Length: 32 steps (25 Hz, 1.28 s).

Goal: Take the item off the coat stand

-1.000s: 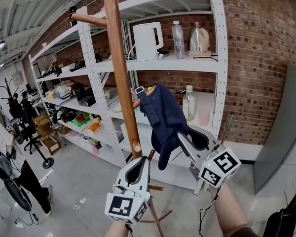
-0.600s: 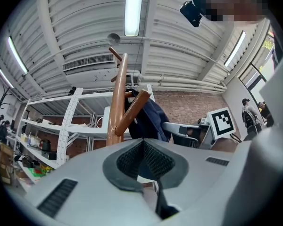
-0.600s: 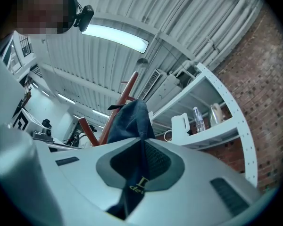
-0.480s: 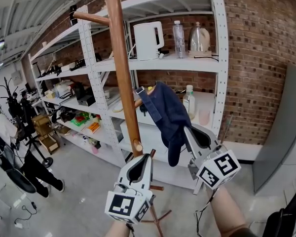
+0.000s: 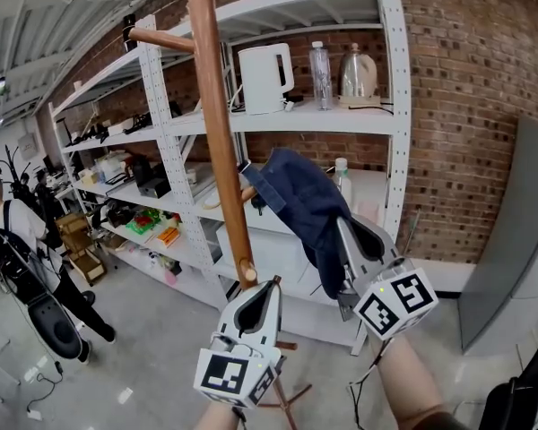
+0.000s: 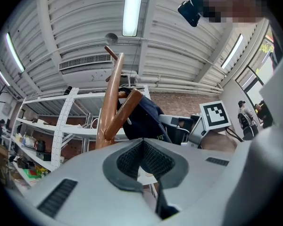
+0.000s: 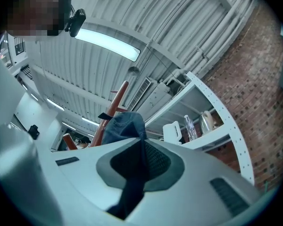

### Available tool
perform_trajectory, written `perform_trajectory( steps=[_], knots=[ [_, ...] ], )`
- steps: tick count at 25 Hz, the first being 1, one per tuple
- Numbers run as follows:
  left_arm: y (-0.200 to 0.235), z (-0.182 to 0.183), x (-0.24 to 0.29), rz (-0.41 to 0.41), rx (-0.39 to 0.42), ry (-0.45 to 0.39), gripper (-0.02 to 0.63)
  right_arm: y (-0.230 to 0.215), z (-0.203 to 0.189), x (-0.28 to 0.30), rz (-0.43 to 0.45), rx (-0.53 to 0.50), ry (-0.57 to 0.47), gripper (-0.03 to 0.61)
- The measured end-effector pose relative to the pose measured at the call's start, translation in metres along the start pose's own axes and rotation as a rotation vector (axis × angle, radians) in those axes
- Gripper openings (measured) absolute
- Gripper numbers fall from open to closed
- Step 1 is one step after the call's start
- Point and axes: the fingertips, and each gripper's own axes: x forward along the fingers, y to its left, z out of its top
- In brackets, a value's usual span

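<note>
Grasp step, judged done: clamped on the hanging lower fold of the dark blue garment (image 5: 298,206) with the right hand-held gripper (image 5: 343,231), cloth pinched between the jaws. Draped over a peg (image 5: 245,192) of the wooden coat stand (image 5: 217,124), centre of the head view.

Next, likely: lift up along the peg's slant past its tip, then draw clear of the post. No downward tug; could snag.

Left hand-held gripper (image 5: 269,287) at lower centre, jaws together, nothing held.

Writing: faint green lettering on the cloth in the left gripper view, unreadable. No legible brand on the kettle (image 5: 264,77).
</note>
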Motion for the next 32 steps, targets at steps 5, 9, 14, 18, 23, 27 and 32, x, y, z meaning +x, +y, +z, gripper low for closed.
perform_trajectory(
  steps=[5, 9, 14, 18, 23, 27, 32],
  knots=[
    [-0.003, 0.001, 0.003, -0.011, -0.004, 0.001, 0.007, -0.011, 0.012, 0.004, -0.041, 0.022, -0.039, 0.02],
    [-0.005, 0.002, 0.006, -0.016, -0.003, 0.004, 0.008, -0.024, 0.027, 0.002, -0.075, 0.019, -0.073, 0.02],
    [-0.008, -0.001, 0.007, -0.022, 0.0, 0.014, 0.008, -0.044, 0.033, -0.009, -0.12, 0.03, -0.099, 0.02],
    [-0.017, -0.005, 0.008, -0.03, -0.009, 0.021, 0.008, -0.056, 0.033, -0.025, -0.143, 0.035, -0.098, 0.02],
    [-0.028, -0.009, 0.003, -0.019, -0.022, 0.04, 0.008, -0.056, 0.024, -0.046, -0.137, 0.032, -0.074, 0.02],
    [-0.037, -0.016, -0.005, -0.015, -0.031, 0.046, 0.008, -0.046, 0.011, -0.065, -0.111, 0.027, -0.046, 0.02],
    [-0.051, -0.021, -0.018, 0.001, -0.046, 0.061, 0.008, -0.033, -0.004, -0.092, -0.095, 0.038, -0.004, 0.02]
  ],
)
